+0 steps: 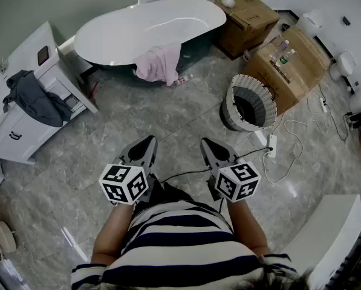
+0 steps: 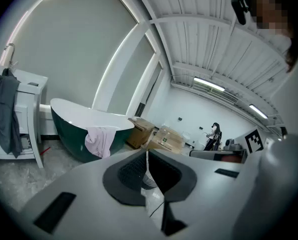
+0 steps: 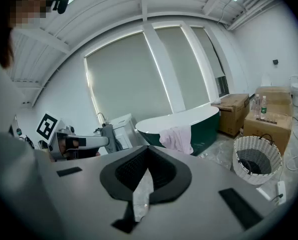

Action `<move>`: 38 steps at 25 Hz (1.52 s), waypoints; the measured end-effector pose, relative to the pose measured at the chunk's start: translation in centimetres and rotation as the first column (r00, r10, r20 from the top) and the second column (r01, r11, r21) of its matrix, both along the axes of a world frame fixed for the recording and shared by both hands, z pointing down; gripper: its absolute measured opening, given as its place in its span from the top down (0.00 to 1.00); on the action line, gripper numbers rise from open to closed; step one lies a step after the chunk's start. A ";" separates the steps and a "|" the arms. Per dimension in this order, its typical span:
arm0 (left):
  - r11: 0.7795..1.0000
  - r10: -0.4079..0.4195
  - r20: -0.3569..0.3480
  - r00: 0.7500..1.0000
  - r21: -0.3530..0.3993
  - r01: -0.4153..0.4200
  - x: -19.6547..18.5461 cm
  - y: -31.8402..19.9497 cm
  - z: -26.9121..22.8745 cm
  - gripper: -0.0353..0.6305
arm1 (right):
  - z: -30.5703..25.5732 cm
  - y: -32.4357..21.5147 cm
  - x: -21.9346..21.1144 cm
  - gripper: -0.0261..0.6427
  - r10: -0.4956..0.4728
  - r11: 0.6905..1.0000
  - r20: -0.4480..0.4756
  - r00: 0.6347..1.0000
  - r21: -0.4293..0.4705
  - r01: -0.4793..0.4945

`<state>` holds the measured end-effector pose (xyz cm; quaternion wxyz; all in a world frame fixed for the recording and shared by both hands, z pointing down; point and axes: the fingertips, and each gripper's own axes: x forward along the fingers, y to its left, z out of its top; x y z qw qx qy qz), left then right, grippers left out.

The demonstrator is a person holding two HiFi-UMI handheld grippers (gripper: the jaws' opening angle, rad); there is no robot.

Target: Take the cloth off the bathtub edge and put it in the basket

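Note:
A pale pink cloth [image 1: 160, 63] hangs over the near rim of the white and dark green bathtub [image 1: 132, 30]; the cloth [image 2: 101, 140] and tub show in the left gripper view, and the cloth [image 3: 177, 138] in the right gripper view too. A woven basket [image 1: 248, 103] with a dark inside stands on the floor to the right, also seen as the basket [image 3: 257, 159]. My left gripper [image 1: 146, 147] and right gripper [image 1: 208, 145] are held side by side close to the body, well short of the tub, both shut with nothing between the jaws.
A white cabinet [image 1: 29, 95] with a dark grey garment [image 1: 36, 98] draped on it stands at the left. Cardboard boxes [image 1: 248, 20] with bottles sit behind the basket. A power strip and white cable [image 1: 281, 151] lie on the marble floor to the right.

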<state>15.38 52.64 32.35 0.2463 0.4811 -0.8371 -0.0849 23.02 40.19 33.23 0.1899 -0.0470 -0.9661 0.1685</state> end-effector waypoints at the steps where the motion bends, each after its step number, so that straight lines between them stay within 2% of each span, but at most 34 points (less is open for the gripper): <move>1: 1.000 0.001 0.000 1.000 -0.003 -0.001 0.3 -0.3 0.1 0.91 | 0.1 -0.3 0.3 0.92 -0.001 1.000 0.001 1.000 0.001 0.001; 7: 1.000 -0.007 -0.004 1.000 0.000 0.007 1.1 -1.9 0.8 0.91 | 0.8 -2.1 0.6 0.92 -0.003 1.000 0.011 1.000 -0.027 0.004; 14: 0.999 -0.025 -0.057 0.998 0.020 0.026 1.6 -2.3 1.9 0.91 | 1.8 -2.6 0.8 0.92 -0.030 0.999 -0.016 0.999 -0.036 0.029; 22: 1.000 -0.001 -0.032 0.999 0.010 0.001 0.7 -4.0 2.0 0.91 | 2.6 -3.3 -0.2 0.92 -0.056 0.998 -0.034 0.998 -0.040 0.054; 29: 0.999 -0.041 -0.045 0.998 -0.011 0.040 -3.4 -4.2 3.2 0.91 | 3.2 -4.1 -4.1 0.92 -0.076 0.996 -0.047 0.996 -0.045 0.074; 38: 0.999 -0.033 -0.025 0.999 -0.029 0.032 -11.9 -5.5 4.4 0.91 | 3.1 -4.6 -13.5 0.92 -0.130 0.990 -0.041 0.991 -0.062 0.127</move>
